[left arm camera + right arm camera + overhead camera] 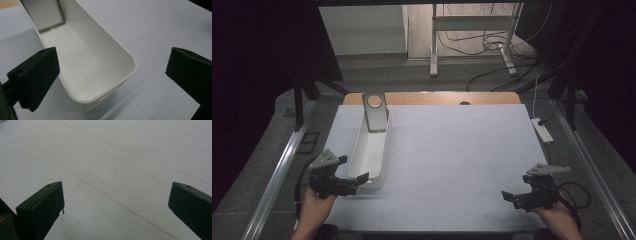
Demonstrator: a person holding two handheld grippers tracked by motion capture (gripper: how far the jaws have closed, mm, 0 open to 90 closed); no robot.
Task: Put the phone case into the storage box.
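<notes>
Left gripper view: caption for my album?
Open left gripper poised at the near end of a long white bin.

Black grippers [357,182], grey plates, seemingly bare forearms.

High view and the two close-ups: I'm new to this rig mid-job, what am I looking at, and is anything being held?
The high view looks down on a white table. A person's hands come in from the bottom, each holding a two-jaw tool: the left gripper and the right gripper. The close-ups come from cameras riding on those grippers, looking along their black jaws. On the table lies a long white bin with a grey metal plate leaning at its far end. The left gripper's open jaws frame the bin's near end without touching it; the right gripper is open over bare table. Nothing is held.
</notes>
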